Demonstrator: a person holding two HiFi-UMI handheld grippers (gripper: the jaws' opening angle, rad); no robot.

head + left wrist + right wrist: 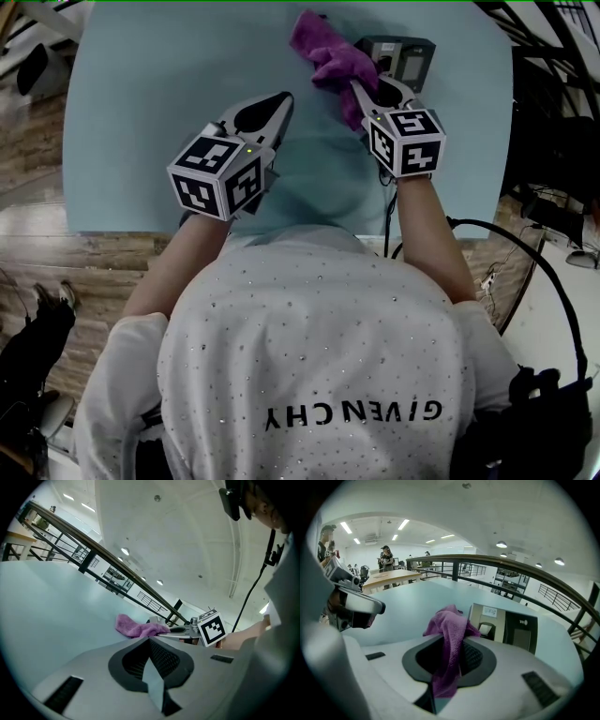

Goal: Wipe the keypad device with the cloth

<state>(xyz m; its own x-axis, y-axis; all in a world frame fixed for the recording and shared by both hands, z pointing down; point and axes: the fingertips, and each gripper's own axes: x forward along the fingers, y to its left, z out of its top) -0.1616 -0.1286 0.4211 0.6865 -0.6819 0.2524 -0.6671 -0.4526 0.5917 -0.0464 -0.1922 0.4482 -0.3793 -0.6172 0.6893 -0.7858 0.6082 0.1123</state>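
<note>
A purple cloth hangs from my right gripper, whose jaws are shut on it; the right gripper view shows the cloth pinched between them. The grey keypad device stands on the pale table just beyond and to the right of the cloth, its front panel facing me. My left gripper hovers left of the cloth with its jaws shut on nothing. From the left gripper view I see the cloth and the right gripper ahead.
The table's front edge runs close to my body. A black cable loops at the right. A railing stands behind the table, and people stand at a bench far off.
</note>
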